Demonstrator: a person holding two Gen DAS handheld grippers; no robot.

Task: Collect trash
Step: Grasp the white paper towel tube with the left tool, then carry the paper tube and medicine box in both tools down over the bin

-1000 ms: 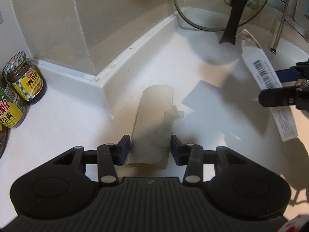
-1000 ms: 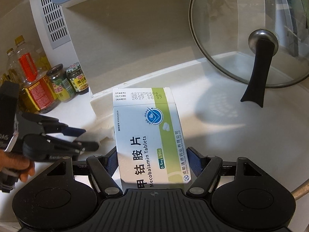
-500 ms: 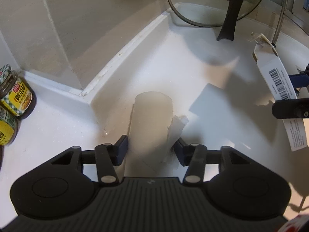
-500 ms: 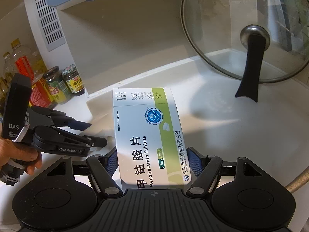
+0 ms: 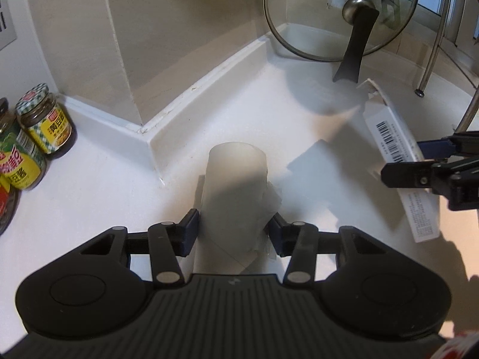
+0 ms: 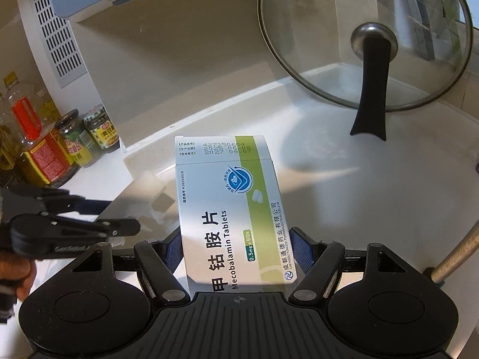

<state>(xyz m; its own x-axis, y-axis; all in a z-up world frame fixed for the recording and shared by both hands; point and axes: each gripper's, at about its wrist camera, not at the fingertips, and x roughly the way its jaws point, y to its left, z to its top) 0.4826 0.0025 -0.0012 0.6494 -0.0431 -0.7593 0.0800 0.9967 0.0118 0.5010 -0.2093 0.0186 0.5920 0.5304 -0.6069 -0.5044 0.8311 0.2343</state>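
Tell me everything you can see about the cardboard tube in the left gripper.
The cardboard tube is a bare, pale beige paper-roll core with a spiral seam and torn tissue scraps clinging to its right side. It points away from the camera, its near end hidden behind the gripper body. The left gripper's blue-padded fingers clamp it from both sides above the white counter.

The medicine box point(image 6: 233, 209) reads "Mecobalamin Tablets", "0.5mg×90", "H20243019".
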